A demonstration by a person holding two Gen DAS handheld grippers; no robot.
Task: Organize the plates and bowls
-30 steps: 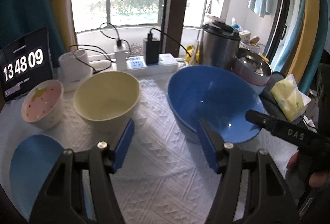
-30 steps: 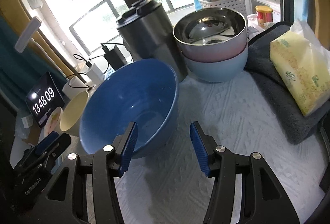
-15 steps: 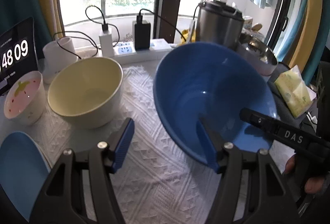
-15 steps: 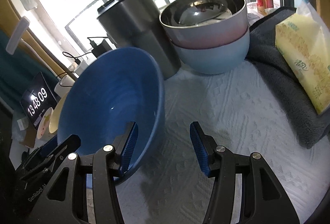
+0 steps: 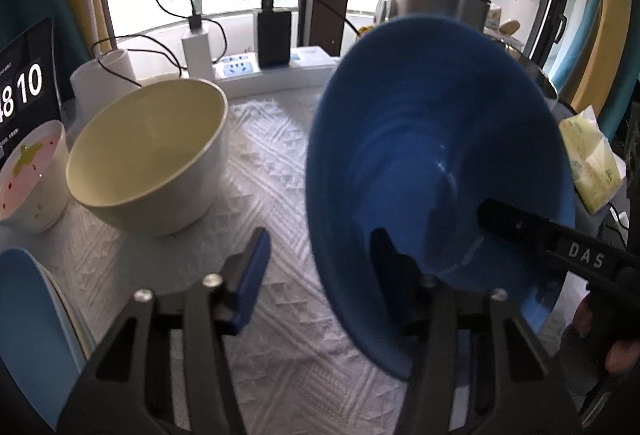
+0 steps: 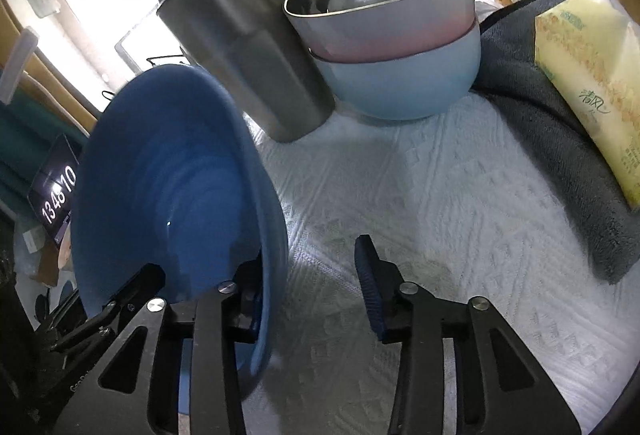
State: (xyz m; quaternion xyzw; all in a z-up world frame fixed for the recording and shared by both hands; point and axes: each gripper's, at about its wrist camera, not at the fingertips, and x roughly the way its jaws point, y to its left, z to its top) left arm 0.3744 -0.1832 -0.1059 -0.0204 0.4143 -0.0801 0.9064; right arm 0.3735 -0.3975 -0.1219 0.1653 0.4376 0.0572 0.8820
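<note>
A large dark blue bowl (image 5: pixel 420 163) rests on the white textured cloth (image 5: pixel 272 163) and looks tipped up toward me. My left gripper (image 5: pixel 320 263) straddles its near-left rim, one finger inside and one outside. The jaws are closing, with a gap left at the outer pad. My right gripper (image 6: pixel 308 275) straddles the opposite side of the blue bowl (image 6: pixel 168 187), its left finger inside. Those jaws are closing too, the outer pad still clear of the wall. A black finger (image 5: pixel 540 235) of the right gripper shows inside the bowl.
A cream bowl (image 5: pixel 148 159), a pink strawberry bowl (image 5: pixel 28 179) and a light blue plate (image 5: pixel 24 315) sit to the left. To the right stand a steel pot (image 6: pixel 240 55), a steel-lined pink bowl (image 6: pixel 384 7) stacked in a pale blue bowl (image 6: pixel 400 83), a grey towel (image 6: pixel 560 139) and a tissue pack (image 6: pixel 592 75).
Both grippers have come down and in on the blue bowl, so one finger of each now sits inside its rim. Both pairs of jaws have narrowed. The bowl looms larger and steeper.
</note>
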